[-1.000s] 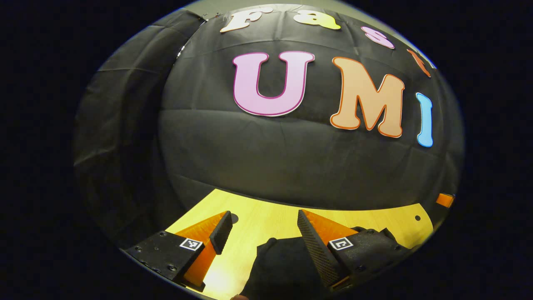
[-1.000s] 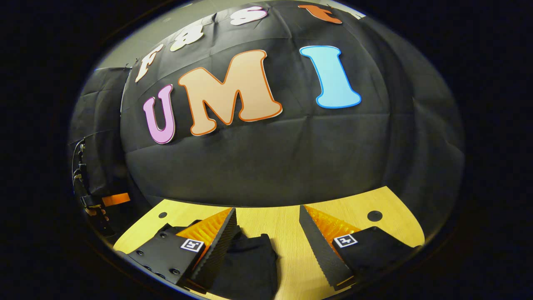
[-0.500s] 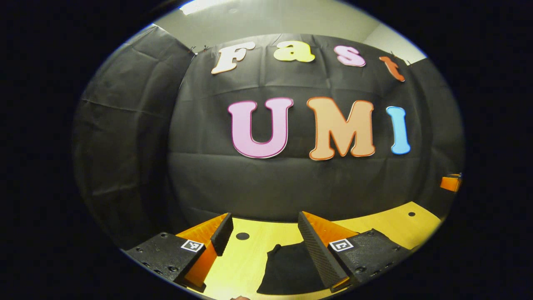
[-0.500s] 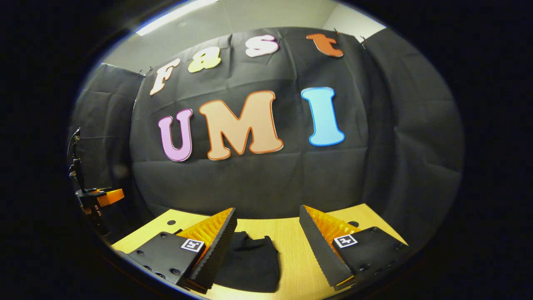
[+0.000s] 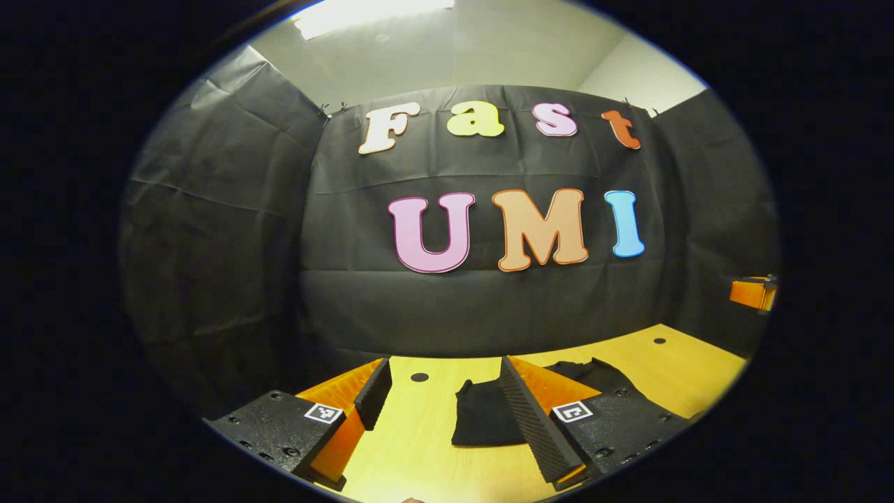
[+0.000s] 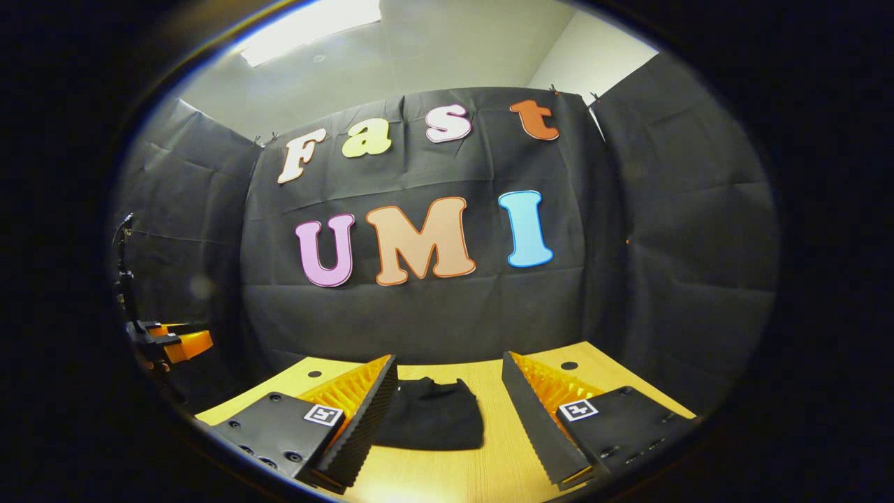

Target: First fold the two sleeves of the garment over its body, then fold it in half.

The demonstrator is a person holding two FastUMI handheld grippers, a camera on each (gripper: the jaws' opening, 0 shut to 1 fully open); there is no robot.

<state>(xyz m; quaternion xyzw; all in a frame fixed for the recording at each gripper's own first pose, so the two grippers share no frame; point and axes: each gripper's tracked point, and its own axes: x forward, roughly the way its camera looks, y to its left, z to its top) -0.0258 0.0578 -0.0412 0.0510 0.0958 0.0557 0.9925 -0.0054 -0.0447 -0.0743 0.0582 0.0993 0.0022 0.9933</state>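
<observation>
A black garment [image 5: 489,416] lies folded into a small bundle on the yellow wooden table [image 5: 419,447]. In the left gripper view my left gripper [image 5: 447,412] is open, raised above the table, and its right finger covers part of the bundle. The same garment [image 6: 436,423] sits between and beyond the fingers of my right gripper [image 6: 450,419] in the right gripper view. That gripper is open too, with nothing between its fingers. Neither gripper touches the cloth.
The table has small round holes [image 5: 419,377] near its far edge, which meets the black cloth wall. At the left edge of the right gripper view the other gripper [image 6: 174,342] shows, farther off. An orange part [image 5: 751,293] shows at the right of the left gripper view.
Both grippers have drawn back and tilted up from the table. The garment now looks smaller and farther off, and more of the wall and ceiling shows. Both stay open.
</observation>
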